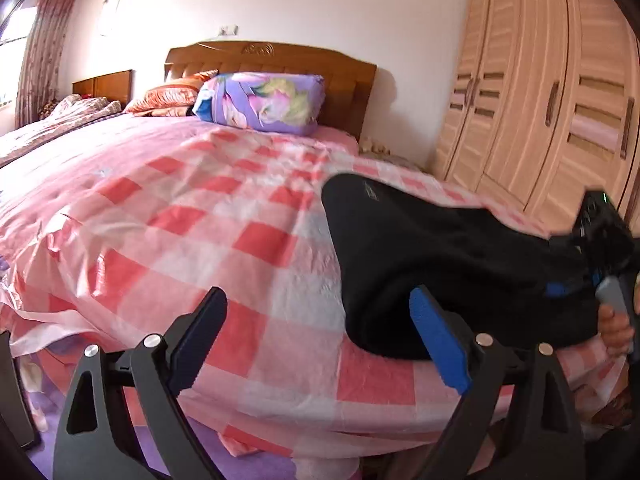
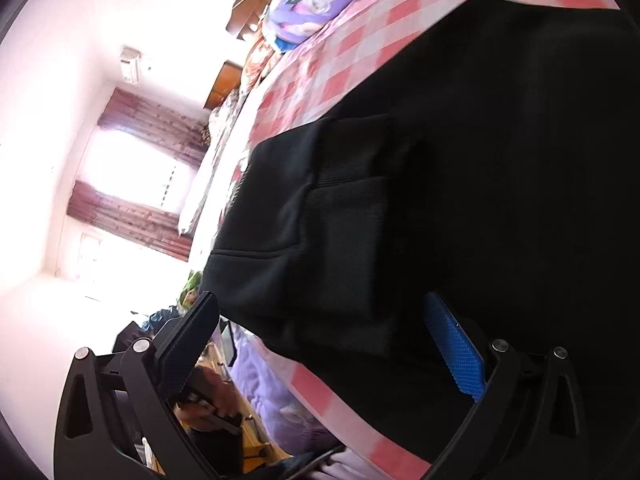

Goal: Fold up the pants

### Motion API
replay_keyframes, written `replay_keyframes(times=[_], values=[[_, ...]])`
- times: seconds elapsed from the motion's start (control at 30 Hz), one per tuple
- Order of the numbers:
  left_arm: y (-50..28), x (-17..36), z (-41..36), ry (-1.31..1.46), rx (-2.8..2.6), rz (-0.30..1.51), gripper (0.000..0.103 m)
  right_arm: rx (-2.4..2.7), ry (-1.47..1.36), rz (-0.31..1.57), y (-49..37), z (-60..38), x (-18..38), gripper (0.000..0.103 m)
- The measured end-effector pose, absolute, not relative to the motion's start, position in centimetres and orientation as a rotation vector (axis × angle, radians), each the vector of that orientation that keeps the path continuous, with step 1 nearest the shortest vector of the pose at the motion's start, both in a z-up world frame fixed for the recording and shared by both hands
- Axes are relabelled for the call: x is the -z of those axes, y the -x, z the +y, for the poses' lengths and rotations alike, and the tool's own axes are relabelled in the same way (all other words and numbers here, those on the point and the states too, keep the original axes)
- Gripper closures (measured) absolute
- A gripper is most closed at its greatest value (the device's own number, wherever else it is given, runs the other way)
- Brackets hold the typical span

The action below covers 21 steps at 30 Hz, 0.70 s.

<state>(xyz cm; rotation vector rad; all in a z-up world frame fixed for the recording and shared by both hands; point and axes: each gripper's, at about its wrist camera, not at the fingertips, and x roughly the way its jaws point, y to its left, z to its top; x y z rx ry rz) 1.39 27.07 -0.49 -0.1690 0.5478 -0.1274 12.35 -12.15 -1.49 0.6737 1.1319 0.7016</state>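
Black pants (image 1: 440, 248) lie folded in a thick bundle on the pink checked bedspread (image 1: 200, 208), near the bed's front right edge. My left gripper (image 1: 319, 294) is open with nothing between its fingers; its blue-padded right finger (image 1: 436, 332) stands just in front of the bundle's left end. At the pants' right end the right gripper's body (image 1: 600, 232) shows, held by a hand (image 1: 616, 328). In the rolled right wrist view the pants (image 2: 360, 200) fill the middle. My right gripper (image 2: 320, 300) stands wide open around the bundle's near end, its dark left finger (image 2: 192, 332) clear of the cloth.
A purple floral pillow (image 1: 260, 100) and orange pillows lean on the wooden headboard (image 1: 280, 56). A tall wooden wardrobe (image 1: 540, 100) stands right of the bed. A second bed (image 1: 60, 120) and curtains lie to the left. Purple fabric (image 2: 264, 392) hangs below the bed edge.
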Motion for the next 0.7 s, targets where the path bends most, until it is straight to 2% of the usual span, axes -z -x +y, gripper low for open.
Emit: replay_keyframes(times=[0.07,0.17,0.2,0.23,0.33,0.43,0.7], values=[[-1.6,1.4,26.1,0.138,0.142,0.56,0.011,-0.695,-0.685,1.151,-13.3,-11.0,2.0,0.005],[-1.4,2.0,24.1,0.064,0.168,0.574,0.01,-0.661,-0.699,1.115,-13.8,-10.5,2.2,0.013],[-1.3,2.1,23.8,0.048,0.172,0.578,0.01,-0.664,-0.703,1.111,-13.9,-10.3,2.3,0.025],[-1.4,2.4,23.6,0.025,0.175,0.585,0.009,-0.666,-0.69,1.115,-14.1,-9.9,2.4,0.044],[-1.6,2.9,23.3,0.01,0.167,0.603,0.009,-0.667,-0.659,1.074,-13.8,-9.7,2.4,0.08],[-1.8,2.7,23.7,0.049,0.169,0.603,0.009,-0.697,-0.592,0.983,-13.3,-9.5,-0.2,0.083],[-5.0,3.3,24.1,0.076,0.101,0.666,0.009,-0.813,-0.347,0.752,-13.3,-5.4,-12.5,0.084]])
